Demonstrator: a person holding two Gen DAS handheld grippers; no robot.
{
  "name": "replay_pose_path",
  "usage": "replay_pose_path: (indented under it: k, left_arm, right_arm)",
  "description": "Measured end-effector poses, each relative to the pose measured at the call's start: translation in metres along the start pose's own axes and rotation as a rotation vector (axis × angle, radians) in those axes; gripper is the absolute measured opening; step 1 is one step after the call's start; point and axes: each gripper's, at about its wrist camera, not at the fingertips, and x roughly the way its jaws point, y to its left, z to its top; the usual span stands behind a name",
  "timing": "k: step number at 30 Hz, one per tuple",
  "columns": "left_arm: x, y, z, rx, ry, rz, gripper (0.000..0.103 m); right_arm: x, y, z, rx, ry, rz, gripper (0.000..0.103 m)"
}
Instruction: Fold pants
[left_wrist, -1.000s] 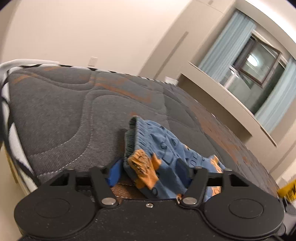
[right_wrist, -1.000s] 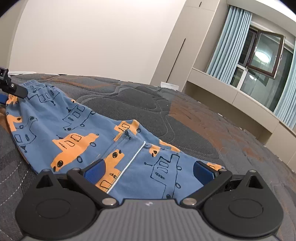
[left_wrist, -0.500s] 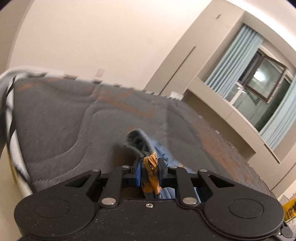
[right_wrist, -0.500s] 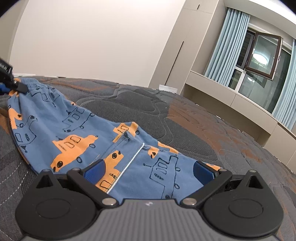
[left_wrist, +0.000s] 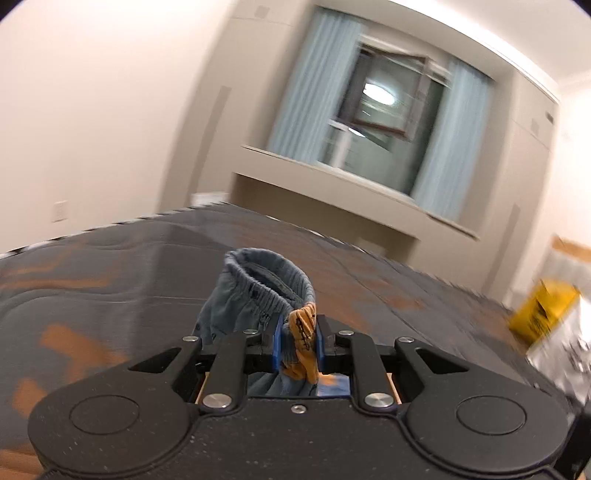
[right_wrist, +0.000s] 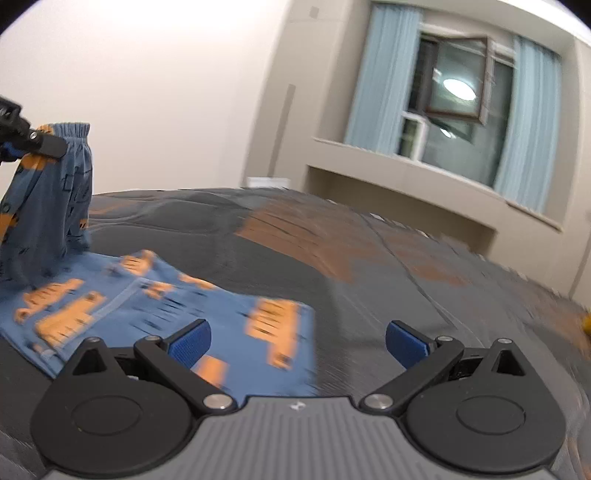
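Now the left hand-held gripper (left_wrist: 298, 345), wide a second ago, is clenched on the waistband of the pants (right_wrist: 155, 295) and has lifted it off the bed (right_wrist: 369, 258). The right hand-held gripper (right_wrist: 298, 341) hangs released above the rest, so the fold has probably begun.

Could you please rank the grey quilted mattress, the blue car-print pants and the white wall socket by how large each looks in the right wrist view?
1. Grey quilted mattress
2. Blue car-print pants
3. White wall socket, smallest, though farthest from the camera.
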Motion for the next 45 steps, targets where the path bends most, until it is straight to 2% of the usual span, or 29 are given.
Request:
replay_pose_path:
  k: [5,9,12,15,21,23,25,26,29,33,36,37,39,41,42,44,45]
  left_arm:
    - [0.041,-0.063,-0.017,0.118,0.063,-0.083,0.019]
    - [0.073,-0.102,-0.038,0.216,0.145,-0.137,0.019]
    - [0.095,-0.114,-0.06,0.25,0.215,-0.16,0.022]
    - [0.11,-0.11,-0.08,0.239,0.284,-0.181,0.028]
    - [0.108,-0.105,-0.095,0.244,0.306,-0.197,0.05]
    - [0.096,-0.1,-0.093,0.25,0.286,-0.194,0.067]
    - [0.077,-0.087,-0.091,0.264,0.255,-0.18,0.076]
    - [0.069,-0.085,-0.087,0.27,0.246,-0.171,0.077]
    - [0.051,-0.074,-0.091,0.318,0.229,-0.153,0.077]
    - [0.041,-0.072,-0.102,0.412,0.217,-0.141,0.077]
    - [0.034,-0.083,-0.111,0.538,0.158,-0.12,0.077]
    - [0.032,-0.088,-0.114,0.58,0.141,-0.11,0.077]
    - [0.033,-0.093,-0.116,0.629,0.143,-0.105,0.069]
    - [0.036,-0.094,-0.118,0.655,0.17,-0.101,0.05]
    - [0.038,-0.094,-0.119,0.669,0.18,-0.093,0.048]
    - [0.039,-0.094,-0.121,0.687,0.186,-0.085,0.042]
    - [0.039,-0.093,-0.12,0.688,0.19,-0.091,0.041]
  right_arm:
    - [-0.008,-0.042,-0.017,0.11,0.02,-0.044,0.103]
    - [-0.013,-0.064,-0.024,0.2,0.034,-0.097,0.103]
    - [-0.017,-0.08,-0.03,0.26,0.037,-0.121,0.103]
    - [-0.019,-0.087,-0.035,0.303,0.042,-0.112,0.103]
    - [-0.02,-0.088,-0.035,0.318,0.049,-0.108,0.103]
    - [-0.02,-0.089,-0.035,0.33,0.053,-0.1,0.103]
    - [-0.021,-0.09,-0.035,0.343,0.045,-0.084,0.103]
    - [-0.023,-0.09,-0.035,0.349,0.035,-0.067,0.103]
    - [-0.024,-0.087,-0.033,0.359,0.007,0.019,0.103]
    - [-0.013,-0.076,-0.026,0.384,0.012,0.206,0.103]
    - [-0.001,-0.067,-0.018,0.372,0.026,0.326,0.101]
    - [0.005,-0.066,-0.015,0.375,0.029,0.36,0.097]
    - [0.018,-0.064,-0.008,0.388,0.042,0.407,0.088]
    - [0.033,-0.063,-0.001,0.396,0.059,0.439,0.075]
    - [0.039,-0.062,0.002,0.402,0.068,0.447,0.072]
    - [0.052,-0.06,0.004,0.427,0.096,0.46,0.058]
    - [0.057,-0.06,0.004,0.444,0.109,0.469,0.056]
